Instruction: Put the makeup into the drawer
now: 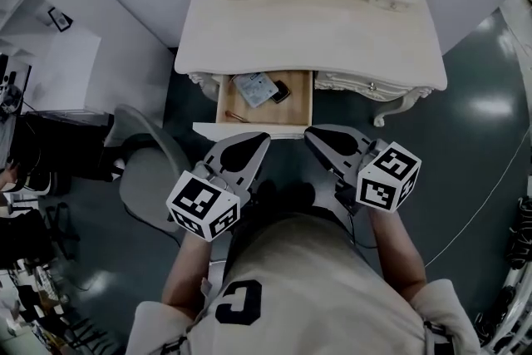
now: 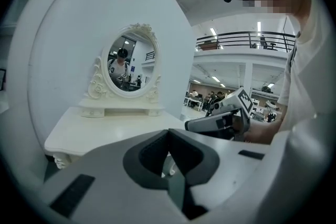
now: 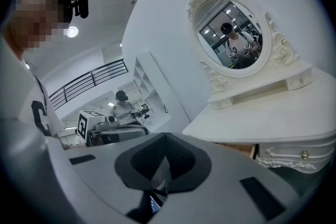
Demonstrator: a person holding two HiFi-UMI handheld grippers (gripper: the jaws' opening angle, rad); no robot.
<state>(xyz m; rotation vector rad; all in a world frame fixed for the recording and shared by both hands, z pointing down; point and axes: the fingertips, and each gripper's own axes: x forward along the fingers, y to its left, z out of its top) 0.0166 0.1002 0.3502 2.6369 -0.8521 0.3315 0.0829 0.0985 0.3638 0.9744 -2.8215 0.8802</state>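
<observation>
- In the light wooden drawer (image 1: 306,100) of the cream dressing table (image 1: 307,37), the pale-blue makeup case (image 1: 255,88) is lying w/ other small bits.
- L gripper (image 1: 256,144) & R gripper (image 1: 318,137) are hovering by the drawer front, jaws pressed together, empty.
- Stowing is looking done; next prob. needing an even push to shut the drawer.

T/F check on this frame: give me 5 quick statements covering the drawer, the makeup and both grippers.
1. The drawer of the dressing table is pulled open. True.
2. The drawer is empty. False: a blue-grey pouch, a black item and a thin stick lie in it.
3. The right gripper holds a makeup item. False: its jaws are together with nothing between them.
4. The left gripper is shut and empty. True.
5. The mirror is rectangular. False: it is oval.
</observation>
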